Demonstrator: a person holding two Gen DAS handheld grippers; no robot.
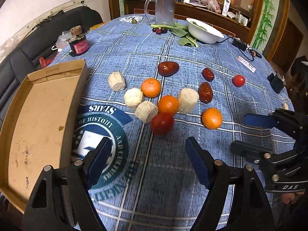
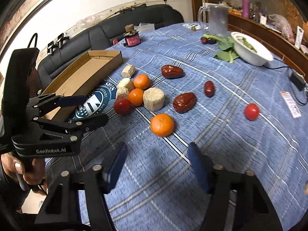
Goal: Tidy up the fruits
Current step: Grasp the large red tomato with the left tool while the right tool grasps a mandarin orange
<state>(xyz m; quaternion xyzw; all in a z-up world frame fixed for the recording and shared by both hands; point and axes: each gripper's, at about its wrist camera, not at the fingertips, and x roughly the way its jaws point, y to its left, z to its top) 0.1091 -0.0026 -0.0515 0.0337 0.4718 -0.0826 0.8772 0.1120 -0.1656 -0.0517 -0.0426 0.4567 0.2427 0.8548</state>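
Note:
Three oranges [image 1: 151,87] [image 1: 168,105] [image 1: 212,118], two tomatoes [image 1: 162,123] [image 1: 238,80], three red dates [image 1: 168,68] and several pale sugarcane chunks [image 1: 116,81] lie on the blue tablecloth [image 1: 163,173]. An empty cardboard tray [image 1: 38,119] sits to the left. My left gripper [image 1: 147,161] is open and empty, just short of the near tomatoes. My right gripper [image 2: 156,165] is open and empty, short of the nearest orange [image 2: 162,124]. Each gripper shows in the other's view: the right one [image 1: 250,132], the left one [image 2: 90,109].
At the far side stand a white bowl [image 1: 204,31] with greens, a glass pitcher [image 1: 163,9], dark grapes [image 1: 159,30] and a red jar [image 1: 79,45]. Cables and a black adapter [image 1: 239,44] lie at the right. A dark sofa [image 1: 23,52] runs behind the tray.

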